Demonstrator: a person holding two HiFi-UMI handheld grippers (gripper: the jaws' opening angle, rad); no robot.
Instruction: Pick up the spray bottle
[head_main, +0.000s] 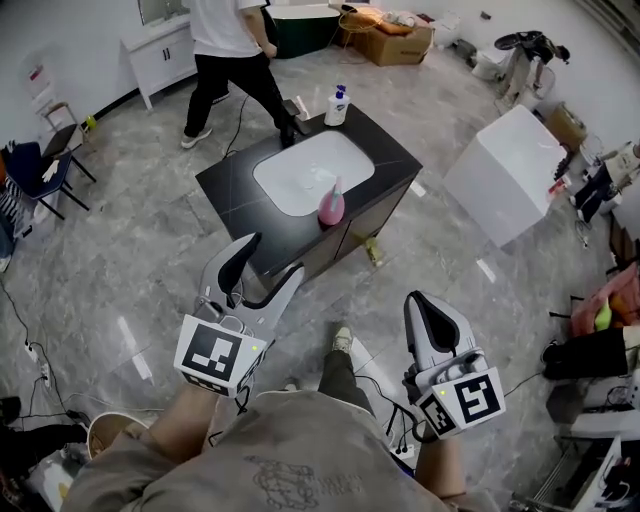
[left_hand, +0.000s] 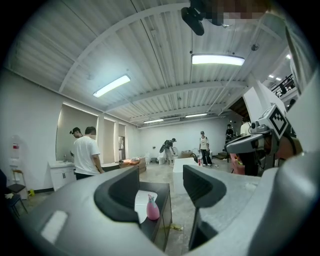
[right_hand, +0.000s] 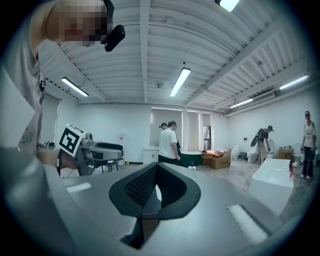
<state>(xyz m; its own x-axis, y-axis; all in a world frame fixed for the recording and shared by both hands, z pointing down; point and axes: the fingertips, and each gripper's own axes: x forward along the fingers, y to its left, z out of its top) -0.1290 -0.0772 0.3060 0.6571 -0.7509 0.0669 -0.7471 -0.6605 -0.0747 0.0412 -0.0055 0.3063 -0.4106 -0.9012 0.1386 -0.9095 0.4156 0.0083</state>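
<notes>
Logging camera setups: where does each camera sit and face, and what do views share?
Head view: on the head, steeply down at the sink cabinet and spray bottle; left tool, right tool, shirt show.
Left gripper view: on the left tool, level across the room; its open jaws frame the bottle.
Right gripper view: on the right tool, level toward a person in white; its shut jaws show.
Shared: bottle, in head and left gripper views.

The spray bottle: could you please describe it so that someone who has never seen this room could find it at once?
In the middle of the grey floor stands a black counter with a white basin sunk in it. The spray bottle stands at the basin's near edge. It is pink and rounded, unlike the white bottle with a blue top at the counter's far corner.
</notes>
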